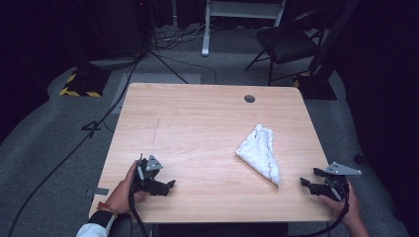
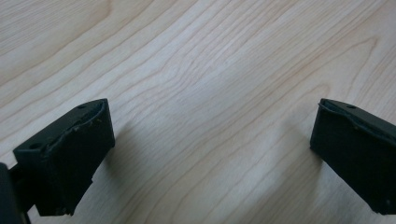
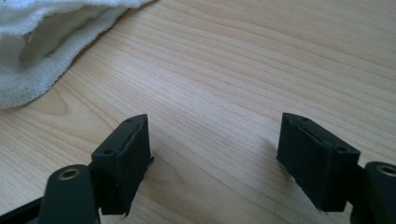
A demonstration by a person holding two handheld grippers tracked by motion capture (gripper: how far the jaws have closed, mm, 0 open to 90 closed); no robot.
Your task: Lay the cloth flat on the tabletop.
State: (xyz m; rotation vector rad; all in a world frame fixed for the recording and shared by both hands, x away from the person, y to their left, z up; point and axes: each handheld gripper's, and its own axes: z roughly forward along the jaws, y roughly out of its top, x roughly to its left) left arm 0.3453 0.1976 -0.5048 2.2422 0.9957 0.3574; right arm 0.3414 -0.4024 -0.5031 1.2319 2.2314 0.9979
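Item: white towel [image 1: 260, 153]. It lay crumpled in a loose, long wedge on the right half of the wooden table [image 1: 197, 123], its narrow end pointing toward the near right edge. A dark line of stitching ran along one side. In the right gripper view the same towel [image 3: 42, 51] sat at the far left, its thick terry hem resting flat on the wood.

Item: left gripper [image 1: 165, 186]. It was held in the person's left hand [image 1: 123, 195] at the near left of the table, low over the surface. In the left gripper view its jaws stood wide apart, bare wood between them and nothing gripped.

Item: right gripper [image 1: 307, 178]. It was held in the person's right hand [image 1: 346, 205] at the near right corner, near the towel's narrow end but apart from it. In the right gripper view its jaws stood wide apart over bare wood, holding nothing.

Item: round hole [image 1: 249, 98]. It sat in the tabletop near the far edge, right of centre.

Item: dark folding chair [image 1: 286, 42]. It stood on the grey floor beyond the table's far right corner.
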